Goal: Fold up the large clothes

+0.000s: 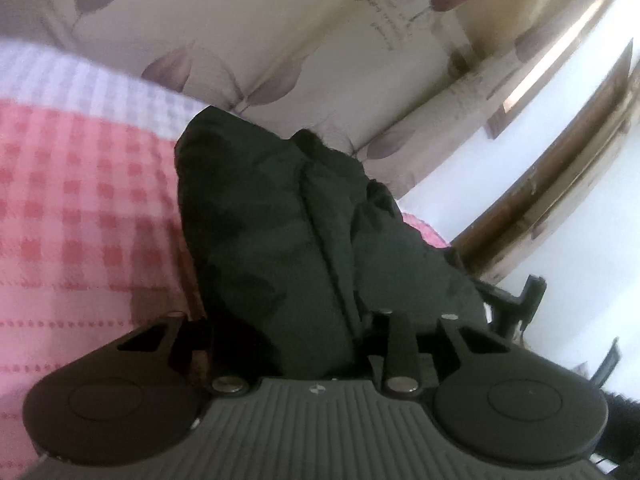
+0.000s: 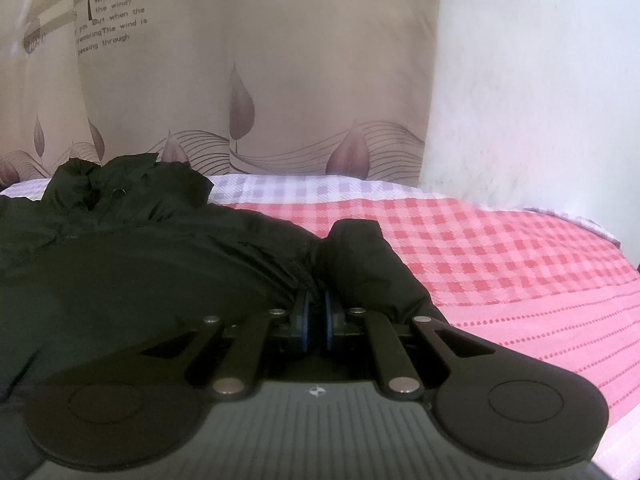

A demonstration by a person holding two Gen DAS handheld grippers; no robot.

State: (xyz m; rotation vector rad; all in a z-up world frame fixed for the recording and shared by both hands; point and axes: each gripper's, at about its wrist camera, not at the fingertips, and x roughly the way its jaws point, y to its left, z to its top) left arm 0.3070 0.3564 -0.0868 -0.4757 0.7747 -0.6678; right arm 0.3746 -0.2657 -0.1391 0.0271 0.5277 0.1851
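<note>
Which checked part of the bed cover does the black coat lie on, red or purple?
The red checks; the black coat covers them, purple checks lie beyond, by the curtain.

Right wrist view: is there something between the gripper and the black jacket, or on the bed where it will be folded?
Nothing visible stands between them. The right gripper is nearly closed, right against the black jacket. The checkered bedsheet to its right shows nothing on it.
</note>
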